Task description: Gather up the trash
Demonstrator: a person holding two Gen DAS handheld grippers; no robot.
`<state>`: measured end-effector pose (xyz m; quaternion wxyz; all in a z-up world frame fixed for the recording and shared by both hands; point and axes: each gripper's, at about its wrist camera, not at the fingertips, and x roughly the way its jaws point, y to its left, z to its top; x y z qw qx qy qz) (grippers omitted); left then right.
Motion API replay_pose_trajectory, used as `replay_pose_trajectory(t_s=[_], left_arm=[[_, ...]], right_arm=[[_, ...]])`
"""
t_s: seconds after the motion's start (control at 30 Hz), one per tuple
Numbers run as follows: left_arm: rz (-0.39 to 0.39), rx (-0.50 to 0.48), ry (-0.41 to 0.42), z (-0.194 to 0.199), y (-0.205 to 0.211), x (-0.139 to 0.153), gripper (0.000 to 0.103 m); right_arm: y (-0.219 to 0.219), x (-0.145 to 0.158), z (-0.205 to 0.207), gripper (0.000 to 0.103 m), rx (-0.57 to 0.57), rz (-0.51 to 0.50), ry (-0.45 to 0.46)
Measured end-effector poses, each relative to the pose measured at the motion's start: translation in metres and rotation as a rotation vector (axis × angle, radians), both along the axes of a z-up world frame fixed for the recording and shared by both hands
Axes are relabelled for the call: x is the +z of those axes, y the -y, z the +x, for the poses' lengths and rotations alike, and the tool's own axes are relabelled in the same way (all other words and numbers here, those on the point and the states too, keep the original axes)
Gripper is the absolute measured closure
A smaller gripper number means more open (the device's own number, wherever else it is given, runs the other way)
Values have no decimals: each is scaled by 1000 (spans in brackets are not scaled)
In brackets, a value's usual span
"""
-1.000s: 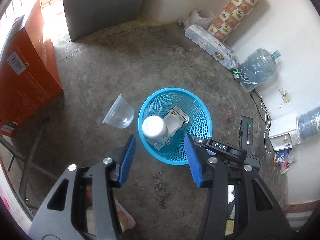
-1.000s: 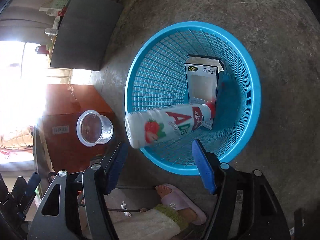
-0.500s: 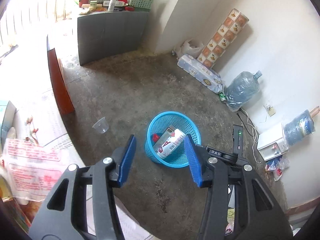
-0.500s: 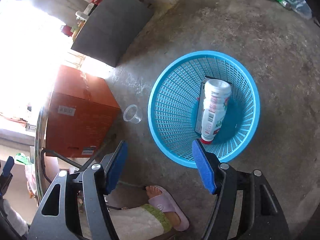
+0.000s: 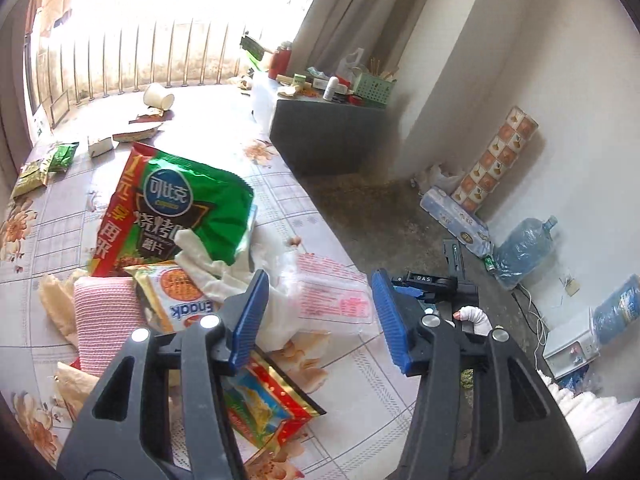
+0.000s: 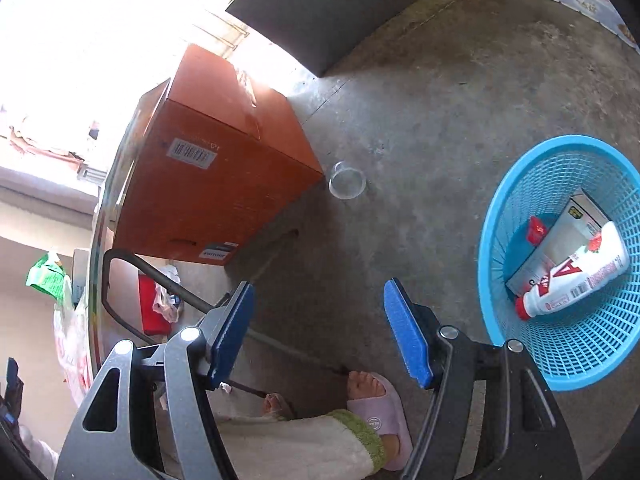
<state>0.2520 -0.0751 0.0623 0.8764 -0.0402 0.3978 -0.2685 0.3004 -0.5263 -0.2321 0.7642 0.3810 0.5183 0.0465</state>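
1. Your left gripper [image 5: 316, 316] is open and empty, its jaws having just widened, and hangs above the table [image 5: 380, 364] over the heap of wrappers [image 5: 176, 216].
2. Your right gripper [image 6: 320, 332] gapes empty beside the blue basket [image 6: 492, 216].
3. Done: bottle [image 6: 576, 280] and carton [image 6: 560, 236] lie in the basket. Left: the wrappers, plus the clear cup [image 6: 347, 179] on the floor near the basket.
4. A second ago both grippers hovered over the basket; now the left has swung to the table.
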Motion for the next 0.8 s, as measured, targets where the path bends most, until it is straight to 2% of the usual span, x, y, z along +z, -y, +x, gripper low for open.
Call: replay_pose_trajectory(t_s=[0.1, 0.23, 0.4, 0.47, 0.5, 0.6, 0.7, 0.8], left_arm=[[2, 104, 31, 4, -45, 8, 47], [-4, 238, 39, 10, -103, 14, 45], [8, 381, 55, 20, -157, 14, 37], [13, 425, 56, 25, -173, 12, 36], [16, 444, 52, 29, -180, 9, 35], [29, 493, 41, 37, -199, 2, 34], [31, 543, 12, 45, -217, -9, 33], [9, 600, -28, 53, -233, -22, 33]], right_arm=[[-14, -39, 54, 37, 15, 58, -68], [-16, -96, 112, 37, -27, 125, -173], [-34, -126, 185, 37, 56, -24, -171], [-48, -130, 216, 33, 128, -103, -146], [-56, -133, 231, 26, 172, -150, -135], [-81, -147, 274, 24, 278, -307, -126], [-95, -167, 310, 24, 313, -379, -142], [-102, -187, 335, 24, 330, -398, -154]])
